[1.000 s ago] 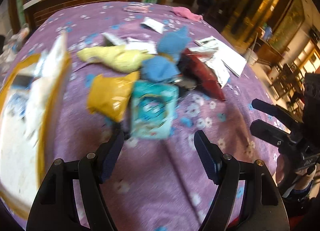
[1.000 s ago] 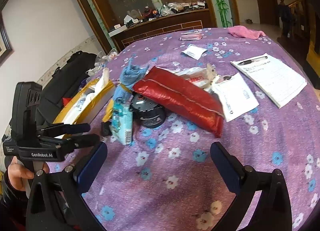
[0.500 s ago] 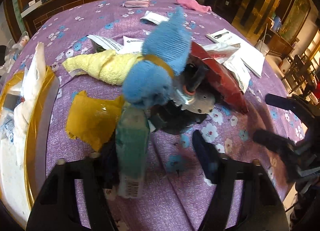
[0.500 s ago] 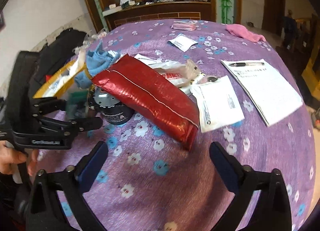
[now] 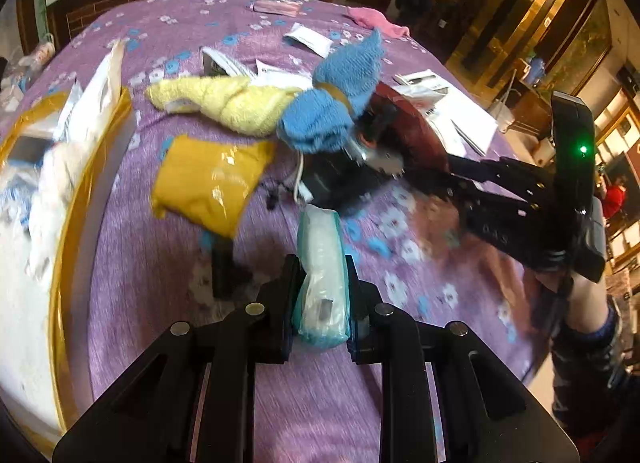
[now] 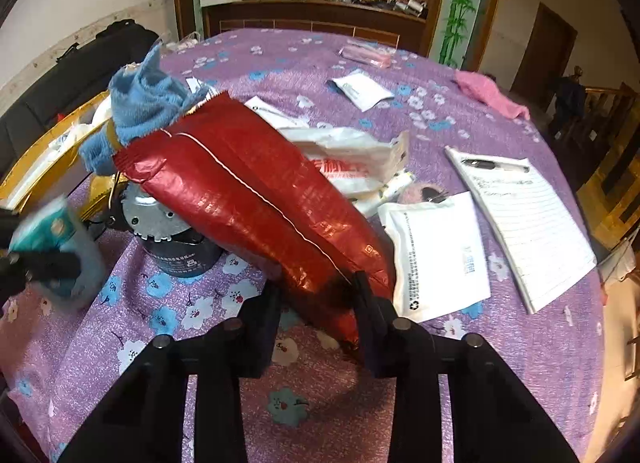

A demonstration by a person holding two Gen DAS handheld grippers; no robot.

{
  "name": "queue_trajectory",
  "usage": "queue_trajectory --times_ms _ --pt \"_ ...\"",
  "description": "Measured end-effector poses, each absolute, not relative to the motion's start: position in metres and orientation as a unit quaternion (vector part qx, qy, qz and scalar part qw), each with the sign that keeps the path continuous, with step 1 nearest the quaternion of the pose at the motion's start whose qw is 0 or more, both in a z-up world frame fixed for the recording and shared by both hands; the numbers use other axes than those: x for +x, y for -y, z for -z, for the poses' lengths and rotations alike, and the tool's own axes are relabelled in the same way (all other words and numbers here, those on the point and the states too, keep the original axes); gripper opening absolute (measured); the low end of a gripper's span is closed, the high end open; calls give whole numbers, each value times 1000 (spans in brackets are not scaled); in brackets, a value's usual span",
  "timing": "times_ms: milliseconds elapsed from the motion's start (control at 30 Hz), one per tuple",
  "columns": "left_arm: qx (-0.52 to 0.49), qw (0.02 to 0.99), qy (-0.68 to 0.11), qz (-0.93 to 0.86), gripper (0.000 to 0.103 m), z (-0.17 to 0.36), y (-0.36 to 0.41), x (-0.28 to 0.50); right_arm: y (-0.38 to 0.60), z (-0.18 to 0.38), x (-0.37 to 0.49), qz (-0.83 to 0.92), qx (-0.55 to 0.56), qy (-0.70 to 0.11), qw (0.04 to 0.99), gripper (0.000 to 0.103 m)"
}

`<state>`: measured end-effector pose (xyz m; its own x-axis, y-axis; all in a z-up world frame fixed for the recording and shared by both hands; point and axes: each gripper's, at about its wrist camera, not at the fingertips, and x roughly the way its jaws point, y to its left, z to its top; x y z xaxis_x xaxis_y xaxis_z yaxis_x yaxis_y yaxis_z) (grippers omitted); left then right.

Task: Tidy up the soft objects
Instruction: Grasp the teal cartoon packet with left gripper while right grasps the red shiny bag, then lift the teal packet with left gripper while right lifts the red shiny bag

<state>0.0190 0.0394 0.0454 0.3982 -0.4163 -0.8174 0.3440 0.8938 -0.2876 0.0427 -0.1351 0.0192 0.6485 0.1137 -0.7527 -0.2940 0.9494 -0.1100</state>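
Tissue pack (image 5: 322,263): upright on the purple counter (image 5: 160,263), near the motor.
Red pouch (image 6: 256,199): propped on the motor (image 6: 168,231).
Step advice: lift each straight up; keep the blue towel (image 5: 332,103) undisturbed.
Left hand-held gripper (image 5: 320,295): just closed, clamping the tissue pack.
Right hand-held gripper (image 6: 316,303): just closed, pinching the pouch's near end.

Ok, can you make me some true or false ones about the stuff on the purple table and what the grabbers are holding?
1. The left gripper squeezes a teal tissue pack. True.
2. The right gripper holds the blue towel. False: it pinches the red bag.
3. A yellow towel lies on the tablecloth. True.
4. The pen lies on the pink cloth. False: it lies on the notepad.
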Motion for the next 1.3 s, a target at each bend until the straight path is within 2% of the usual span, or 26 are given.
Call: queue_trajectory --times_ms 400,500,667,733,800,833,1233,1267,1300 --pt "-104 818 -517 229 21 -29 -77 5 160 -41 -10 -180 17 -439 880 23" --pt "-113 815 -523 220 30 -22 -84 5 159 -41 -17 -178 15 -446 877 23" --pt "-127 813 -523 222 30 -19 -92 -1 144 -38 -14 -172 -26 -445 878 24" --pt "-128 812 -524 224 30 -19 -94 -4 138 -38 -10 -172 -40 -448 877 30" --pt "-130 811 -524 225 30 -19 -97 -7 135 -38 -8 -164 -53 -447 878 65" --pt "-130 811 -524 225 30 -19 -98 -8 136 -40 -7 -160 -56 -441 881 70" --pt "-149 803 -530 229 30 -14 -107 -10 145 -24 39 -181 -38 -468 864 70" --pt "-148 803 -530 228 30 -14 -107 -11 147 -23 41 -180 -31 -469 864 68" --pt "-147 802 -531 229 30 -13 -108 -11 146 -22 42 -179 -32 -469 864 61"
